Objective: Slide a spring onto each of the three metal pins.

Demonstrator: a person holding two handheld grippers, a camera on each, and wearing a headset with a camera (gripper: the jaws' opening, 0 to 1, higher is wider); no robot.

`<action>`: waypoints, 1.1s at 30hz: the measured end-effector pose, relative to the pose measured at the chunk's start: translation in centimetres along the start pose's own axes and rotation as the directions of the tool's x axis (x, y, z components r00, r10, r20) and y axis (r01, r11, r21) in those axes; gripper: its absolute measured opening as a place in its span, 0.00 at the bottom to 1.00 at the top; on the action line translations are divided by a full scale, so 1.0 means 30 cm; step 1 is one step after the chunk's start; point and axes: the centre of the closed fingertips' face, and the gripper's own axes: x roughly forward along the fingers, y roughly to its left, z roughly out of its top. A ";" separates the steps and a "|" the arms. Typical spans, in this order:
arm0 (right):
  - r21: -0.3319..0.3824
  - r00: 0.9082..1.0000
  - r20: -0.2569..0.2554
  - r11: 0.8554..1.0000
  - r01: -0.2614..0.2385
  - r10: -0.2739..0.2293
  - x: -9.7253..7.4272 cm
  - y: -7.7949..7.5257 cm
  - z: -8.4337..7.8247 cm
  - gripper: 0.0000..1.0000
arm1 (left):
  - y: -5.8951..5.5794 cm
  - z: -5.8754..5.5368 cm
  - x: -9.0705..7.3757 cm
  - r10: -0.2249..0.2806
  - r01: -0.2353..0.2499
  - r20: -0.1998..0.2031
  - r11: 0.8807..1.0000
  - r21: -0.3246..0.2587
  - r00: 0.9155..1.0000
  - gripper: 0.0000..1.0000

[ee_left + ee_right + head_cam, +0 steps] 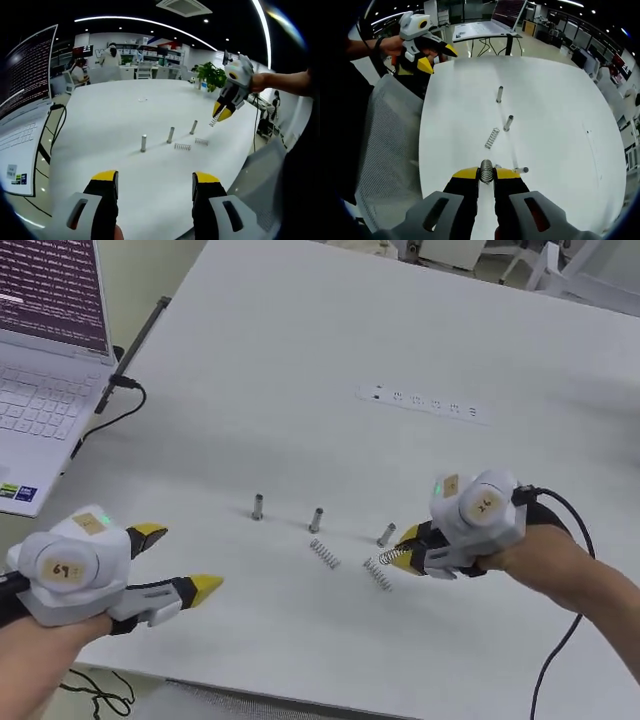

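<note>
Right gripper (486, 176): jaws clamped on one spring (486, 171), which sticks up between the yellow tips. In the head view this gripper hangs low over the table (300, 360), with its tips just beside the right pin.

Left gripper (155, 177): jaws spread wide, nothing between them. It is near the front edge of the table, well apart from the pins and springs.

Pins: three short metal pins stand in a row on the table: left pin (258, 507), middle pin (316, 520), right pin (386, 535). All three are bare.

Loose springs: two lie flat on the table in front of the row. The first loose spring (323, 553) is just in front of the middle pin. The second loose spring (378, 574) lies just in front of the right pin, close below the right gripper's tips.

Held spring, seen from the left gripper view: it hangs from the yellow tips above the table, just beyond the right pin.

Laptop (45, 350): open at the left edge of the table, its screen lit, with a black cable plugged into its side.

Power strip (420, 403): white, lying flat, well behind the pins.
</note>
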 end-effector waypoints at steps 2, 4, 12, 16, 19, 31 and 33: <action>-0.010 1.000 -0.003 1.000 -0.005 0.005 0.010 -0.009 0.020 0.08 | 0.003 -0.002 -0.005 0.003 -0.003 0.001 1.000 -0.007 1.000 0.55; -0.021 1.000 -0.003 1.000 -0.007 0.007 0.021 -0.019 0.044 0.08 | 0.006 -0.007 -0.007 0.004 -0.005 -0.004 1.000 -0.005 1.000 0.55; -0.057 1.000 -0.003 0.998 -0.019 0.019 0.084 -0.057 0.137 0.08 | 0.016 -0.010 -0.019 0.004 -0.004 -0.007 1.000 -0.007 1.000 0.55; -0.070 1.000 0.004 0.997 -0.028 0.029 0.110 -0.070 0.180 0.08 | 0.029 -0.011 -0.021 0.007 -0.007 -0.006 1.000 -0.011 1.000 0.56; -0.084 0.999 0.001 0.996 -0.033 0.033 0.130 -0.081 0.209 0.08 | 0.030 -0.009 -0.023 0.007 -0.007 -0.006 1.000 -0.011 1.000 0.56; -0.129 0.999 0.016 0.991 -0.033 0.035 0.210 -0.106 0.339 0.08 | 0.018 -0.018 -0.020 -0.009 0.009 -0.011 1.000 -0.016 1.000 0.55; -0.134 0.999 0.017 0.990 -0.037 0.039 0.226 -0.105 0.356 0.08 | 0.015 -0.016 -0.021 -0.012 0.011 -0.010 1.000 -0.017 1.000 0.55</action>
